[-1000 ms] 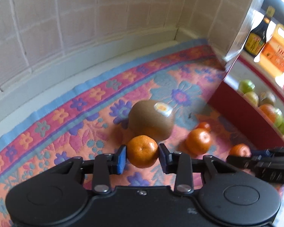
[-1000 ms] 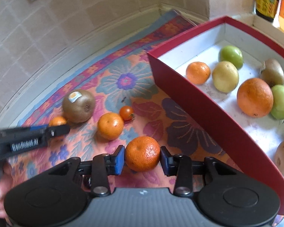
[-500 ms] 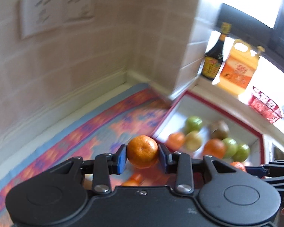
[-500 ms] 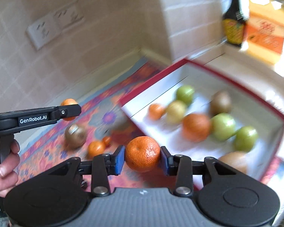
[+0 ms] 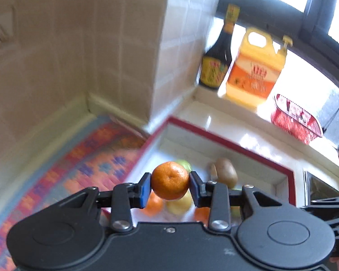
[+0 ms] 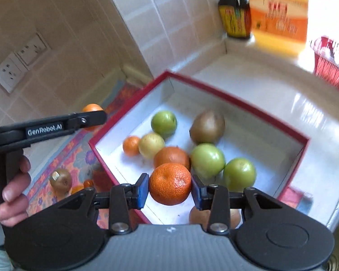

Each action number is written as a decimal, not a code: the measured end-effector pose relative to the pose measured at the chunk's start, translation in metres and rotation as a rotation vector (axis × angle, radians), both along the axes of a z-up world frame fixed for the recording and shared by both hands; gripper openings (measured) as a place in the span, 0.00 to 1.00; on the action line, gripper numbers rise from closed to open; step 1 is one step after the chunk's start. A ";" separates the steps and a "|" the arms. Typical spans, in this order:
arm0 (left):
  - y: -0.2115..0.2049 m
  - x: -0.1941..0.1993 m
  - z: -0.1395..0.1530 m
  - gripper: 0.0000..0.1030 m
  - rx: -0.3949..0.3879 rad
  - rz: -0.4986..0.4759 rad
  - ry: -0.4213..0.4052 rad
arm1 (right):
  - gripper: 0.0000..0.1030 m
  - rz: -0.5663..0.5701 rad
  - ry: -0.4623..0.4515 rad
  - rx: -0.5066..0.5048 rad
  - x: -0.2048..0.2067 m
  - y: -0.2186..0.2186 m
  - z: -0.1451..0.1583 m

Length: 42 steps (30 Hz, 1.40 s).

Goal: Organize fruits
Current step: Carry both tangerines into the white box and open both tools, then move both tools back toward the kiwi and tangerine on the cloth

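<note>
Right mandarin (image 6: 170,183) clamped between the blue pads of the right gripper (image 6: 170,189), held above the near edge of the red box (image 6: 248,107); left mandarin (image 5: 170,180) pinched the same way in the left gripper (image 5: 170,186), above the box's left side; inside the box: green apples, kiwi (image 6: 207,126), oranges; outside it to the left, a stickered kiwi (image 6: 60,180) on the floral mat (image 6: 79,158); soy bottle (image 5: 217,63) and yellow jug (image 5: 255,67) behind the box.
</note>
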<state>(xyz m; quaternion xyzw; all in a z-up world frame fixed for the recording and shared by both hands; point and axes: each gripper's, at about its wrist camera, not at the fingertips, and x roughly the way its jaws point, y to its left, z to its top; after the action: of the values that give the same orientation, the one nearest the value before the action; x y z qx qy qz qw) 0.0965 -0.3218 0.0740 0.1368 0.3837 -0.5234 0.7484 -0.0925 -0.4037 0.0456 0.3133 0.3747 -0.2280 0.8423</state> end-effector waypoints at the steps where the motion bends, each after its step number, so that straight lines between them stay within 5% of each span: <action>1: -0.003 0.000 -0.007 0.41 0.018 -0.008 0.011 | 0.40 -0.004 0.012 0.013 0.003 -0.003 -0.006; 6: -0.014 -0.003 -0.039 0.41 0.107 -0.047 0.056 | 0.40 0.013 0.048 0.038 0.016 -0.007 -0.025; 19: -0.019 -0.014 -0.059 0.44 0.155 -0.083 0.097 | 0.42 -0.004 0.108 0.017 0.024 -0.005 -0.044; 21: -0.018 -0.014 -0.056 0.52 0.150 -0.079 0.093 | 0.42 -0.014 0.102 0.014 0.021 -0.005 -0.042; 31: 0.003 -0.007 -0.034 0.52 0.099 -0.028 0.091 | 0.42 -0.069 0.043 0.014 0.002 -0.009 -0.021; 42: 0.104 0.018 0.025 0.52 -0.034 0.161 0.023 | 0.42 -0.151 -0.110 -0.008 -0.012 0.002 0.035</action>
<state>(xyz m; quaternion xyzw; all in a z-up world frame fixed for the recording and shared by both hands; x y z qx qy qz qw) 0.1142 -0.2177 0.0990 0.0868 0.3931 -0.4695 0.7859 -0.1043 -0.4015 0.0806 0.3494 0.3020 -0.2750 0.8433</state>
